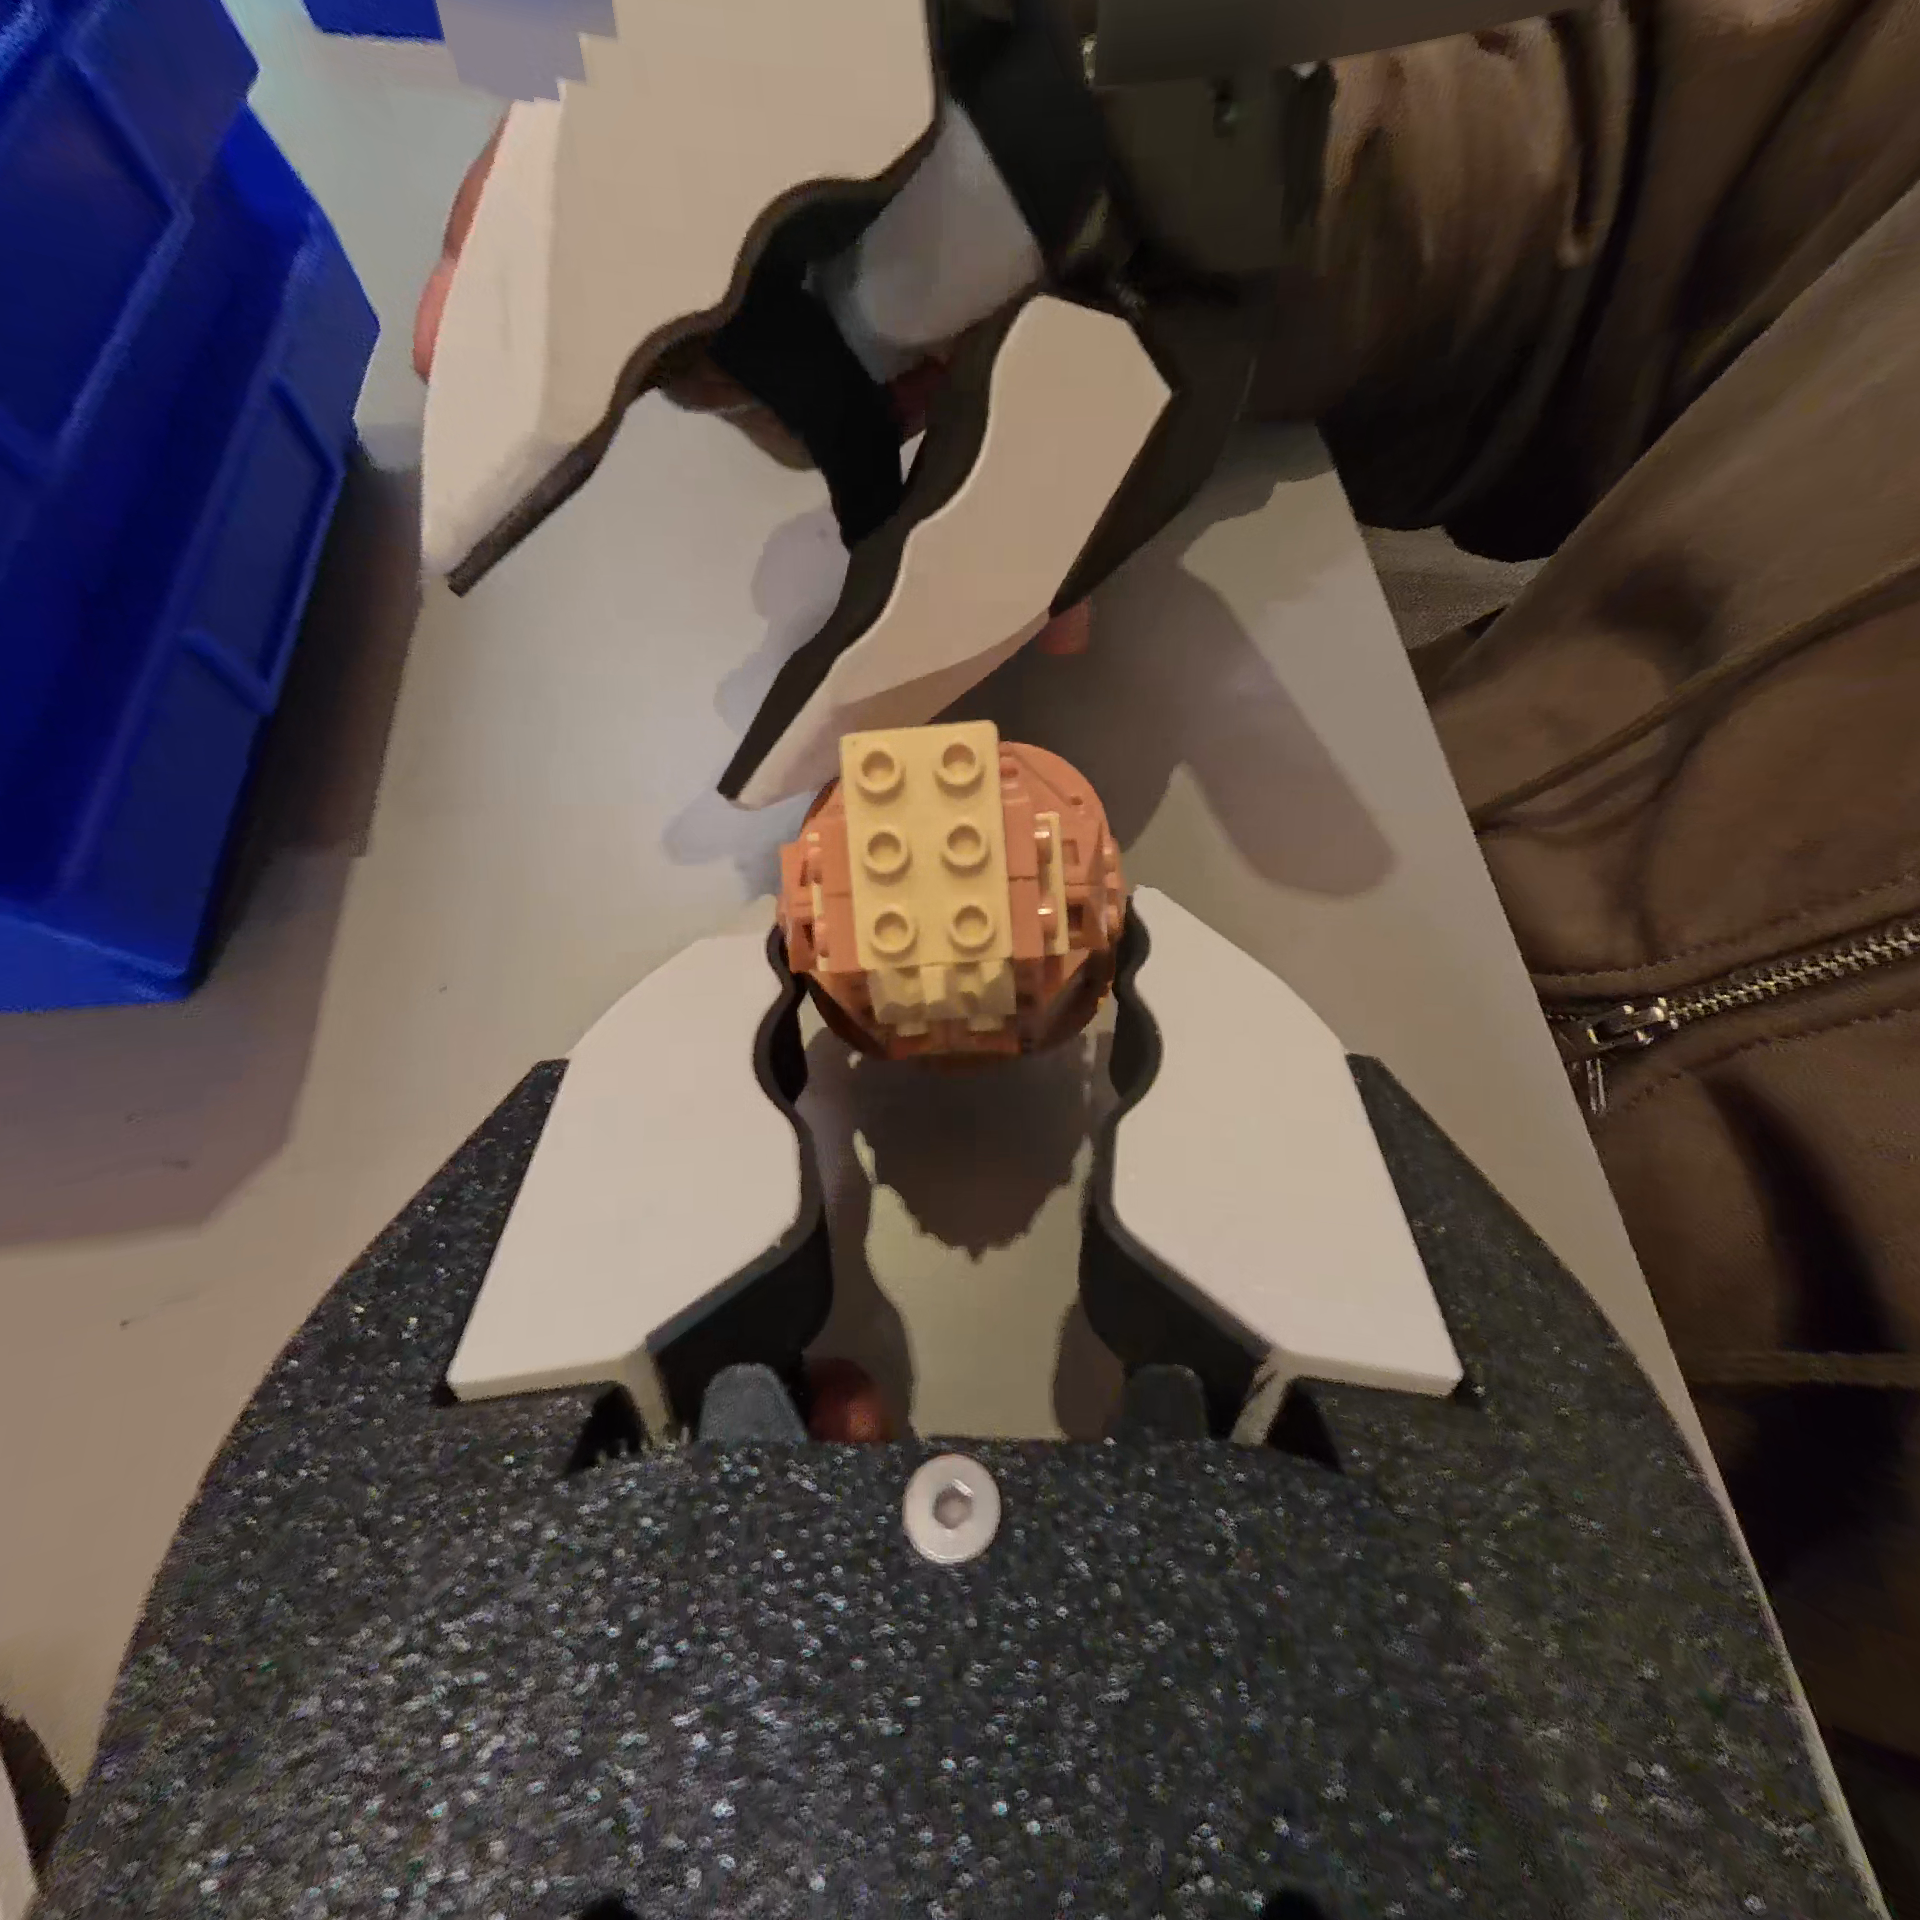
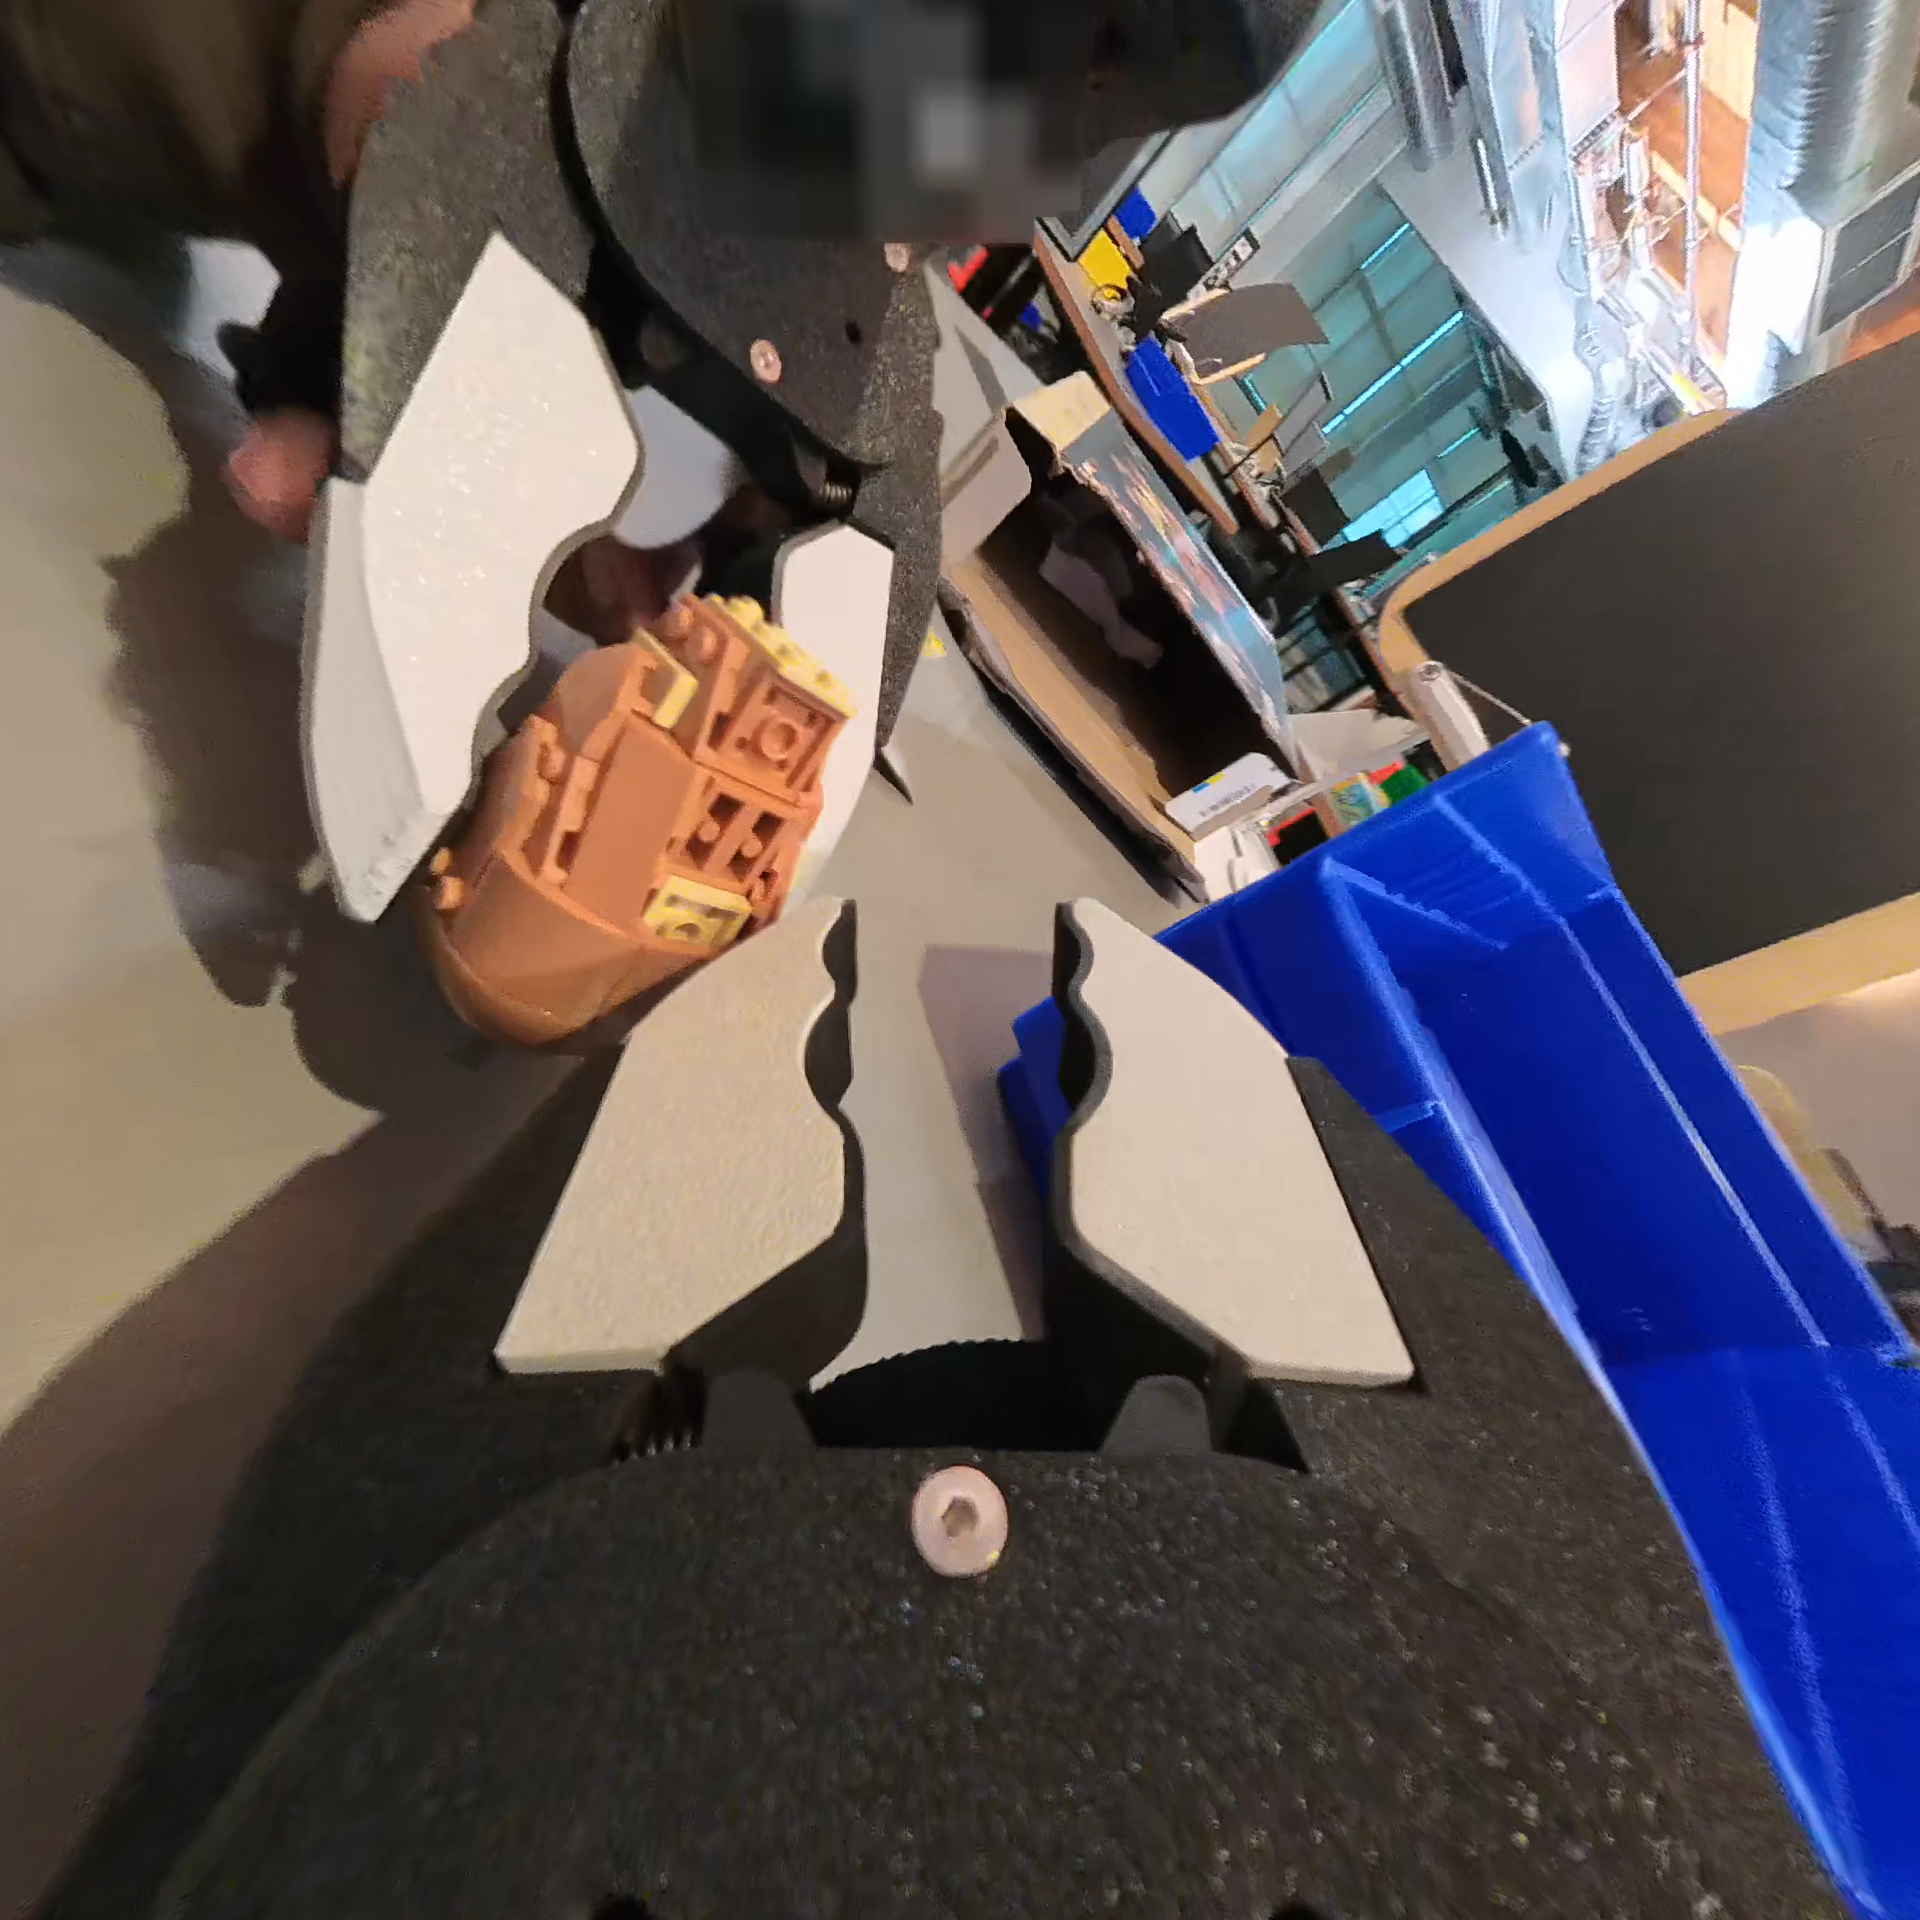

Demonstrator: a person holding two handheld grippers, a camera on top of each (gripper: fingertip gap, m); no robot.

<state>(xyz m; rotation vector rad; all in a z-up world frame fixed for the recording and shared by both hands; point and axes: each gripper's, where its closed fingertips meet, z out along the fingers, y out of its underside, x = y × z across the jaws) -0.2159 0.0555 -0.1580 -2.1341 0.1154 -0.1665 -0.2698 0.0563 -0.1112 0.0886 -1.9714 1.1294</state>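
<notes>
My left gripper [image 1: 956, 930] is shut on a round brown brick model [image 1: 940, 914] with a tan studded plate [image 1: 920, 852] on top, and holds it at the fingertips just above the grey table [image 1: 499, 935]. My right gripper [image 1: 597, 686] is open beyond it, with its lower fingertip [image 1: 748, 784] close to the model's far left side. In the right wrist view my right gripper [image 2: 956, 914] is open and empty. The left gripper [image 2: 603, 862] grips the brown model [image 2: 623, 831] just left of and beyond it.
A blue plastic bin [image 1: 156, 520] stands at the left of the table and shows close on the right in the right wrist view [image 2: 1507, 1091]. A person's brown zipped jacket [image 1: 1662, 883] is along the table's right edge. An open cardboard box [image 2: 1091, 665] lies behind.
</notes>
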